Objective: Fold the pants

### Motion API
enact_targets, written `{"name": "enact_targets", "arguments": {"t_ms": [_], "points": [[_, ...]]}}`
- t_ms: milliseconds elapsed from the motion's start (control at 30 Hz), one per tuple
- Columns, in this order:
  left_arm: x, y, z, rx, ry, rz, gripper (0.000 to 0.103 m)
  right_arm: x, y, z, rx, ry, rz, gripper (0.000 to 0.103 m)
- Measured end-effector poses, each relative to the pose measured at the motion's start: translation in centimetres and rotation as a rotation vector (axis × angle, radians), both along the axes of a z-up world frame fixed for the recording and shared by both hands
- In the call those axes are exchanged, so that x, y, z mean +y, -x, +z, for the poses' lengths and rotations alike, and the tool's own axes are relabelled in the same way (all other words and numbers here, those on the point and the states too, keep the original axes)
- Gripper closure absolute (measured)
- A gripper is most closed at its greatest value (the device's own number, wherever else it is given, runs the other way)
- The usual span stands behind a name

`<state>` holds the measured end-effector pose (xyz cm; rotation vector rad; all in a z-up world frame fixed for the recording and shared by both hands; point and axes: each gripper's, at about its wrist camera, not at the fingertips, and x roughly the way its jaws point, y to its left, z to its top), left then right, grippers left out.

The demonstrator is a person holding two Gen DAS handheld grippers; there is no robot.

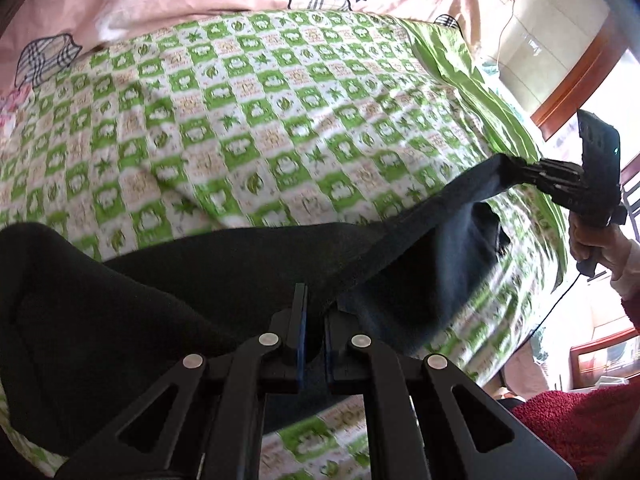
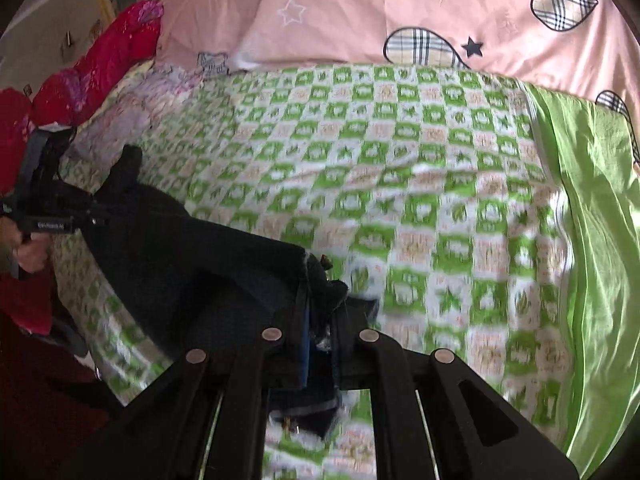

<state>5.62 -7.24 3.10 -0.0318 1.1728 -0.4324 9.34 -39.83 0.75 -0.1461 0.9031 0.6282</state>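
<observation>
**Inspector:** Firstly, the left wrist view. The left gripper (image 1: 316,308) is pressed together on an edge of the dark pants (image 1: 168,300), which hang slack above the green checked quilt (image 1: 240,128). Across the quilt, toward its right edge, the right gripper (image 1: 520,166) pinches the far end of the same edge, so a taut band of cloth runs between the two tools. A hand (image 1: 596,248) grips that tool's handle.

**Clerk:** Which step is that?

**Inspector:** In my judgement, the garment is being carried, stretched between both grips, to be laid or doubled over on the quilt. No fold is yet set down. The next move calls for both tools to keep their pinch and lower the cloth evenly onto the quilt, edges aligned.

**Clerk:** And the right wrist view?

**Inspector:** The right gripper (image 2: 320,312) is clamped on bunched dark fabric, what looks like the waistband end with some small hardware. The pants (image 2: 192,264) stretch from it across the quilt's (image 2: 400,168) left side to the left gripper (image 2: 96,208), also shut on the cloth.

**Clerk:** Any writing?

**Inspector:** A small white label on the left gripper's body, too blurred to read. The pink cover (image 2: 360,12) beyond the quilt bears plaid hearts and stars, no text.
</observation>
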Motion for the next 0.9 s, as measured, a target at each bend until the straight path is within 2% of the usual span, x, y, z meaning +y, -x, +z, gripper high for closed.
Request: {"name": "enact_targets", "arguments": {"t_ms": [200,533,700,733,800,833,867,900], "points": [[-0.1,2.0,-1.6,0.033,0.051,-0.013,0.099,0.0,2.3,-2.3,0.036,0.087,0.022,0.094],[-0.8,4.1,-5.1,0.101,0.027,-0.055,0.098,-0.1,3.7,-4.7,0.097,0.154,0.045,0.095],[-0.7,4.6,-7.2,0.149,0.013,-0.056,0.095,0.1,3.6,-5.9,0.189,0.167,0.052,0.094],[-0.6,4.6,-7.4,0.16,0.015,-0.05,0.092,0.0,3.5,-5.9,0.205,0.163,0.033,0.089],[-0.4,4.8,-7.4,0.168,0.021,-0.039,0.091,-0.3,3.2,-5.7,0.235,0.168,-0.002,0.067],[-0.3,4.9,-7.2,0.17,0.022,-0.035,0.087,-0.5,3.0,-5.5,0.254,0.182,-0.034,0.044],[-0.2,4.9,-7.0,0.174,0.022,-0.033,0.08,-0.8,3.0,-5.1,0.254,0.183,-0.058,0.038],[0.0,5.1,-6.7,0.177,0.02,-0.027,0.075,-1.0,3.2,-4.4,0.237,0.159,-0.071,0.038]]}}
